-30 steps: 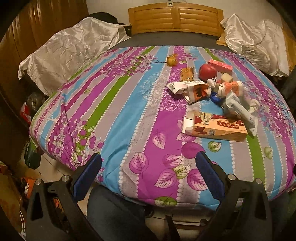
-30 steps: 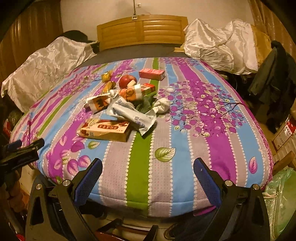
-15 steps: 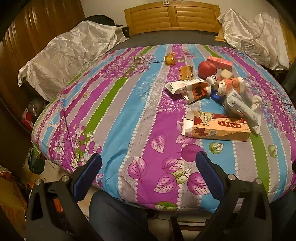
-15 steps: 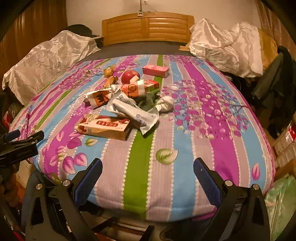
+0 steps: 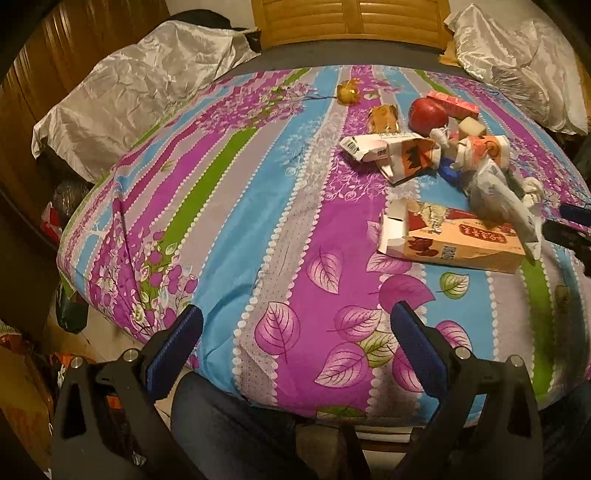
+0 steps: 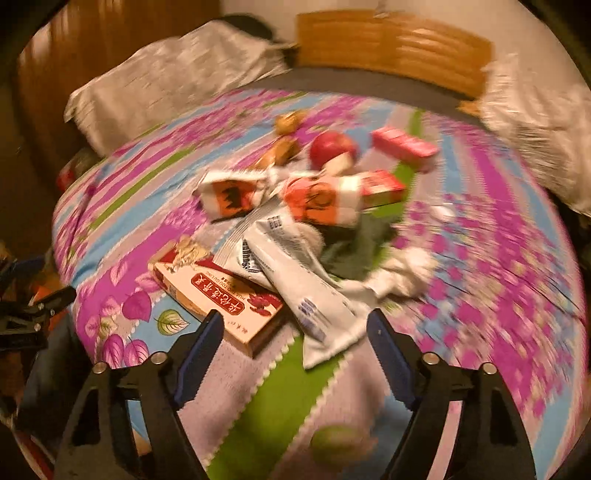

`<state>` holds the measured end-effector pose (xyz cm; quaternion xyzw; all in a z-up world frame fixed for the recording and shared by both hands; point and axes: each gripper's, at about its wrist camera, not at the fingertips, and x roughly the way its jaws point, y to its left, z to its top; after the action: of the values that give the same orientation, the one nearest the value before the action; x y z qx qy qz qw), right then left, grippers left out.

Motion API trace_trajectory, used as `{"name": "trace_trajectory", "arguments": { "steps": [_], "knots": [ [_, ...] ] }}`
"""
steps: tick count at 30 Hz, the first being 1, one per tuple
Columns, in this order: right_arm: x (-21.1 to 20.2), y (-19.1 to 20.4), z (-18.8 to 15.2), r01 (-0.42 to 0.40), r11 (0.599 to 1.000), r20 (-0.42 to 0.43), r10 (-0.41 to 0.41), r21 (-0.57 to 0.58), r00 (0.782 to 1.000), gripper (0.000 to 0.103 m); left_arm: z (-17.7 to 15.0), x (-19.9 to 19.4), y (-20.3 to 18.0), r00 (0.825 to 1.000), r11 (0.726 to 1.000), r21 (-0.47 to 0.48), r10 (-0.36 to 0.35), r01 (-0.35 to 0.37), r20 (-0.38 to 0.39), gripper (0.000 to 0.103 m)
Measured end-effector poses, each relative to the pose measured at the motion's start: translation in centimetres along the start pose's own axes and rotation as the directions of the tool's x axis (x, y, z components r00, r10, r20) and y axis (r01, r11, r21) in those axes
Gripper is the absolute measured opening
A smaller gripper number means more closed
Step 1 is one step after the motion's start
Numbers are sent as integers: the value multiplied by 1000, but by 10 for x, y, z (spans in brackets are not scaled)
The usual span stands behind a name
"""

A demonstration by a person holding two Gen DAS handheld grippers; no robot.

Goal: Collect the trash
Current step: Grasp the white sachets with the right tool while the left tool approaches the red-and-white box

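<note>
A pile of trash lies on the striped floral bedspread [image 5: 258, 229]: a long tan and red carton [image 5: 458, 240] [image 6: 218, 291], a white plastic wrapper [image 6: 306, 291], orange and white cartons [image 6: 325, 201], a red apple [image 6: 332, 149], a pink box [image 6: 404, 146] and crumpled tissue [image 6: 406, 271]. My right gripper [image 6: 295, 332] is open and empty, just before the carton's near end and the wrapper. My left gripper [image 5: 293, 339] is open and empty over the bed's near edge, left of the pile. The right view is motion-blurred.
A wooden headboard [image 5: 351, 18] stands at the back. Silver satin pillows [image 5: 140, 85] [image 5: 517, 55] lie at both back corners. Clutter sits on the floor at the left [image 5: 55, 221]. The right gripper's tip shows at the left view's right edge [image 5: 569, 229].
My right gripper has moved forward and left to the pile, so the carton and wrapper now sit just ahead of its fingers. My left gripper moved slightly forward. Both stay open.
</note>
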<state>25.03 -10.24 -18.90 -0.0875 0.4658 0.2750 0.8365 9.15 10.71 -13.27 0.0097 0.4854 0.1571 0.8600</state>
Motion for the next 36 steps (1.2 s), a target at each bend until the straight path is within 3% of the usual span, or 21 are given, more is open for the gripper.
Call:
{"name": "trace_trajectory", "arguments": {
  "steps": [3,5,9,11,12,15,18,21,23,24,28,31,34,36],
  "knots": [
    [20,-16,15,-96,995,-59,95,-24,994,70,2,6,1,1000,1000,-3,2,-2,-8,98],
    [33,-25,23,-184,983,-107,181,-21,978,70,4,11,0,1000,1000,-2,5,-5,-16,98],
    [56,-36,33,-243,970,-149,240,-3,959,70,6,20,-2,999,1000,0,4,-4,-36,98],
    [66,-42,31,-281,958,-171,286,53,943,60,8,22,-4,999,1000,1,2,-2,-41,98],
    [68,-44,29,-294,953,-173,302,73,937,46,9,22,-5,999,1000,2,2,-2,-39,98],
    [63,-34,17,-297,950,-172,310,96,935,40,12,22,-5,1000,1000,4,6,-6,-25,98],
    [46,-17,-1,-263,953,-146,285,152,947,34,14,24,-4,1000,1000,6,7,-7,-24,98],
    [21,-2,-25,-292,911,-96,332,293,938,29,14,22,-4,1000,1000,12,3,-3,-20,98],
    [2,5,-46,-360,840,-29,405,406,914,27,13,18,-6,1000,1000,20,-10,10,-10,98],
    [-7,8,-56,-368,822,-3,410,435,912,27,12,15,-8,1000,1000,27,-15,15,-4,98],
    [-35,1,-84,-270,810,56,284,521,957,26,12,6,-17,998,997,48,-61,61,7,98],
    [-62,-11,-96,-109,836,50,97,538,994,26,11,-3,-33,993,990,82,-113,111,25,98],
    [-72,-3,-95,57,889,-22,-54,454,998,26,9,-9,-51,987,981,130,-152,146,44,98],
    [-68,0,-98,96,893,-51,-81,441,995,26,8,-7,-66,984,972,173,-170,157,59,98]
  ]
}}
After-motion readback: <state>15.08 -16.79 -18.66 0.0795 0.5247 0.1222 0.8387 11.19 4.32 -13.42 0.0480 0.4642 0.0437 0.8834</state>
